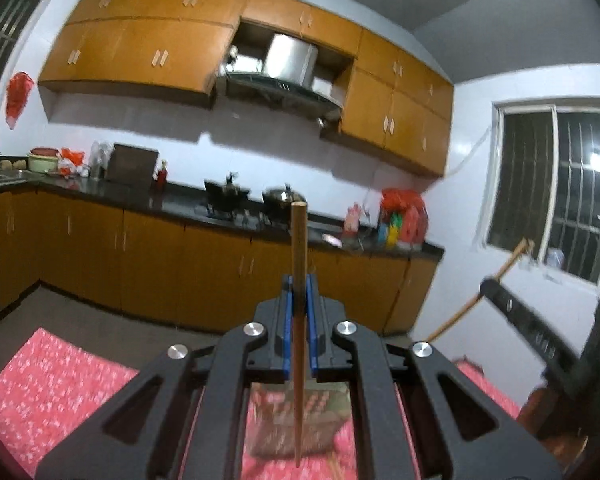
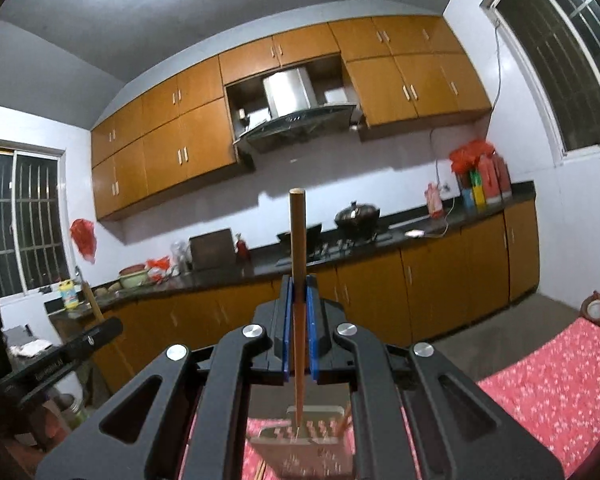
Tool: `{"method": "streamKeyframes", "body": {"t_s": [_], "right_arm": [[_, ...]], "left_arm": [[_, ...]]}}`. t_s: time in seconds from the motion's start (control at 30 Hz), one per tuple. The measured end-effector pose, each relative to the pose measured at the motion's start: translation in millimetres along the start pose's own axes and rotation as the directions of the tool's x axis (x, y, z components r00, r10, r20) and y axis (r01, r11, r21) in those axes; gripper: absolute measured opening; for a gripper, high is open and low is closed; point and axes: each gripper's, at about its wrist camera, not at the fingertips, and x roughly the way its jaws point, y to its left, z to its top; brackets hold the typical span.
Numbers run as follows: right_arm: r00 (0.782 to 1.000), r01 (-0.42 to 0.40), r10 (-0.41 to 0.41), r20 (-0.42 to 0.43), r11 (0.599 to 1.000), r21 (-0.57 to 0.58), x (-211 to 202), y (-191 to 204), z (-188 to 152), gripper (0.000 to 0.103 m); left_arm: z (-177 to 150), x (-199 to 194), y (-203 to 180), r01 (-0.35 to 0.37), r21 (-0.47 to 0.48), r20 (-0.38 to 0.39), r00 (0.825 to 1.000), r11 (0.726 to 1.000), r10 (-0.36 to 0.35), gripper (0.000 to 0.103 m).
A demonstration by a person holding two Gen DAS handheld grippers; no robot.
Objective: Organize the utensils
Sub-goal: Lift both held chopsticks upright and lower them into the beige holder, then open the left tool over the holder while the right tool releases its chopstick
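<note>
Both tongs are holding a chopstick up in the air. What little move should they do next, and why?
Probably lower the right tongs so their brown wooden chopstick slides tip-first into the perforated metal holder just beneath on the red patterned cloth. Another chopstick already leans there, and the left tongs could follow.

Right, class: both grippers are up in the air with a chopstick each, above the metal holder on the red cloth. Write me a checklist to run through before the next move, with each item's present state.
1. Left gripper shut on its chopstick: ok.
2. Right gripper shut on its chopstick: ok.
3. Both chopsticks stand about upright between the blue pads, not slanting out: ok.
4. Perforated metal holder in sight below the right chopstick's lower tip: ok.
5. Tip lined up with the holder's opening: cannot tell, the gripper frame hides most of it.
6. Loose chopstick by the holder out of the path: cannot tell.
</note>
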Motion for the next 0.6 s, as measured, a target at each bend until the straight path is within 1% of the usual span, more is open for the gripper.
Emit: {"method": "streamKeyframes", "body": {"t_s": [0.1,0.17,0.23,0.3,0.43,0.6], "right_arm": [[0.999,0.032,-0.032,-0.021,0.999,-0.024,18.6,-3.1,-10.3,0.007],[0.997,0.042,-0.043,-0.063,0.999,-0.018,30.8,-10.1,-23.8,0.007],[0.995,0.046,-0.046,-0.093,0.999,-0.008,36.7,-14.2,-31.9,0.007],[0.991,0.042,-0.040,-0.127,0.999,0.010,43.3,-18.6,-41.5,0.007],[0.986,0.030,-0.027,-0.166,0.999,0.012,51.1,-18.1,-53.3,0.007],[0.980,0.007,-0.008,-0.200,1.000,-0.008,54.3,-11.1,-63.8,0.007]], "left_arm": [[7.4,15.1,-0.8,-0.039,-0.034,0.065,0.997,0.999,0.041,0.008],[9.5,24.8,0.1,-0.062,-0.062,0.099,0.993,0.996,0.068,0.008],[10.4,28.4,0.6,-0.076,-0.069,0.125,0.989,0.995,0.084,0.008],[6.5,36.8,-1.5,-0.105,-0.054,0.151,0.982,0.993,0.112,0.008],[-10.0,55.7,-1.8,-0.126,-0.049,0.129,0.983,0.991,0.132,0.008],[-30.8,77.8,8.8,-0.139,-0.065,0.058,0.988,0.988,0.143,0.008]]}}
